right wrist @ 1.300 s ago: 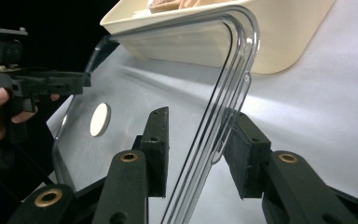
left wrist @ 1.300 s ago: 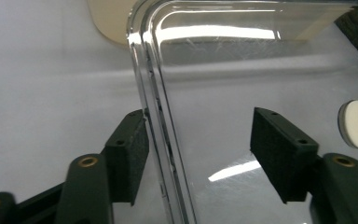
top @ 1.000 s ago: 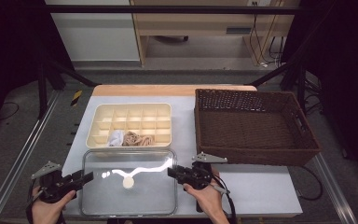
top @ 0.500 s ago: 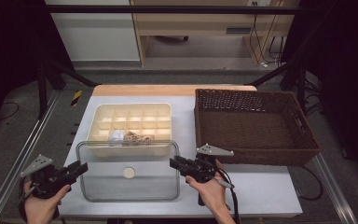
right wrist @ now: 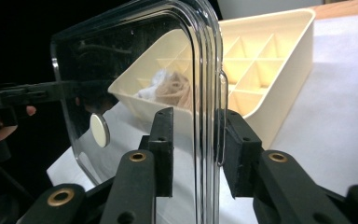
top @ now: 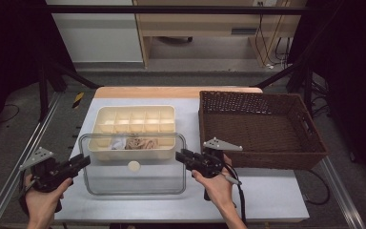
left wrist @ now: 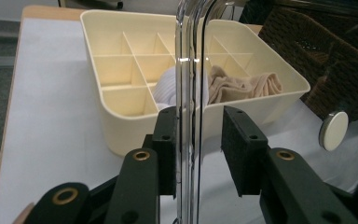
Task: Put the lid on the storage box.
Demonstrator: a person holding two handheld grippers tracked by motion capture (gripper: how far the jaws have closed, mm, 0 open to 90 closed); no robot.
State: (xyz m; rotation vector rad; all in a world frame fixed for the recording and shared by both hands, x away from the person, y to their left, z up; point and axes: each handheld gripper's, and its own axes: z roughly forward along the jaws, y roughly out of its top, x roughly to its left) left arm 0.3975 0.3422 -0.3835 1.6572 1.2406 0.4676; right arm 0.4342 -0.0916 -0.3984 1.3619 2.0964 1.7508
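the clear lid (top: 133, 179) – light, stiff, slick plastic – sits clamped at its 9 and 3 o'clock rims by the left gripper (top: 82, 161) and right gripper (top: 182, 156), best pinched on the raised lip

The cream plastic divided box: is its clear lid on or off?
Off. The clear plastic lid hangs between both grippers, in front of the cream plastic divided box, whose compartments lie uncovered at the back.

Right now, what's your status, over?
Left fingers just closing on one end of clear lid; right fingers grip the other. Lid held above table, before cream box. Nothing blocking.
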